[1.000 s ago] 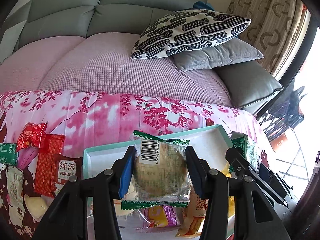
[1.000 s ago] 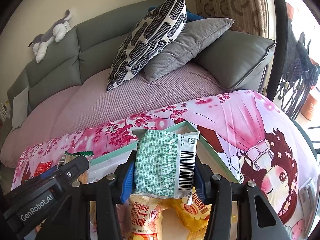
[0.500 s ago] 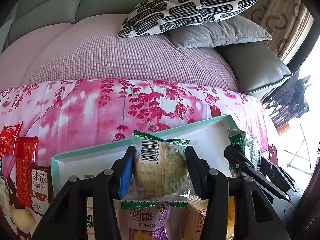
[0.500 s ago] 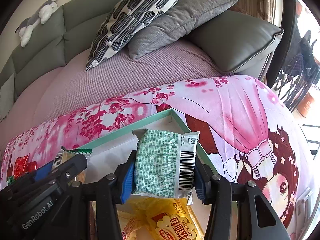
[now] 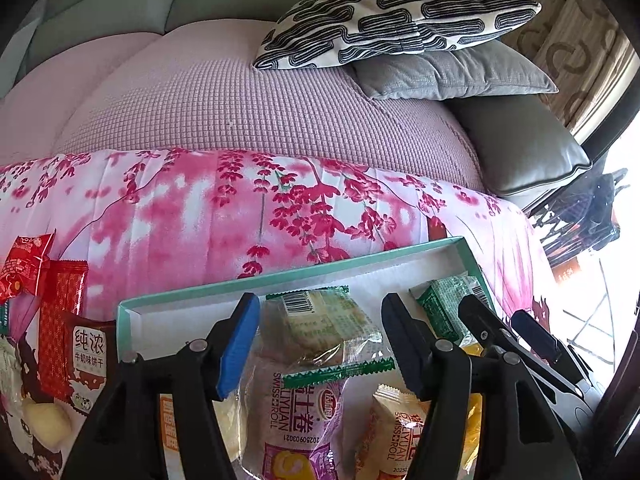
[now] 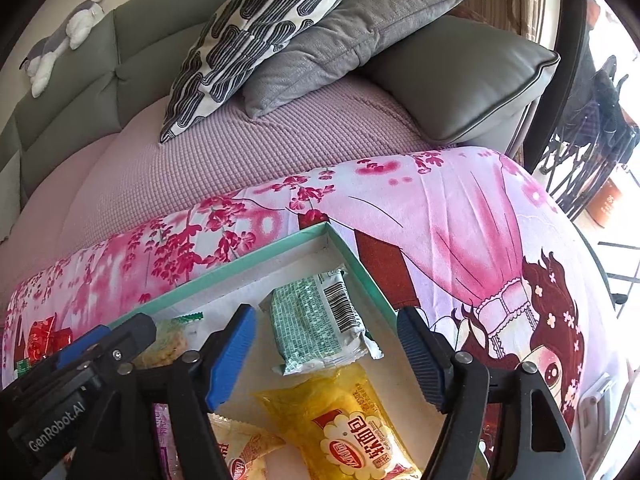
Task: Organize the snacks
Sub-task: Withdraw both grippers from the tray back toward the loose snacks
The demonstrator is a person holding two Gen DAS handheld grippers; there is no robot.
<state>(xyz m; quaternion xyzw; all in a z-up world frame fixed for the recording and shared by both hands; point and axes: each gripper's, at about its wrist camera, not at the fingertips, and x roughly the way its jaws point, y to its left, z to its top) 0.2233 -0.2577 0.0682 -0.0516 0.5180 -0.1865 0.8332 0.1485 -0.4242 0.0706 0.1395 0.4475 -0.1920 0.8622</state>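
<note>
A teal-rimmed white box (image 5: 280, 276) (image 6: 256, 258) lies on the pink floral cloth and holds several snack packs. My left gripper (image 5: 318, 340) is open over the box; a clear green-edged cake pack (image 5: 324, 328) lies loose between its fingers on a purple Swiss-roll pack (image 5: 296, 420). My right gripper (image 6: 326, 350) is open over the box's right end; a green-printed pack (image 6: 320, 326) (image 5: 440, 312) lies in the box between its fingers, above a yellow bread pack (image 6: 348, 428).
Red snack packs (image 5: 60, 312) and a brown biscuit pack (image 5: 88, 356) lie on the cloth left of the box. A sofa with a patterned pillow (image 5: 396, 12) and grey cushions (image 6: 460, 76) stands behind. A plush toy (image 6: 60, 40) sits on the sofa back.
Both grippers have moved lower over the box, opened and let go of their packs, which now lie in the box.
</note>
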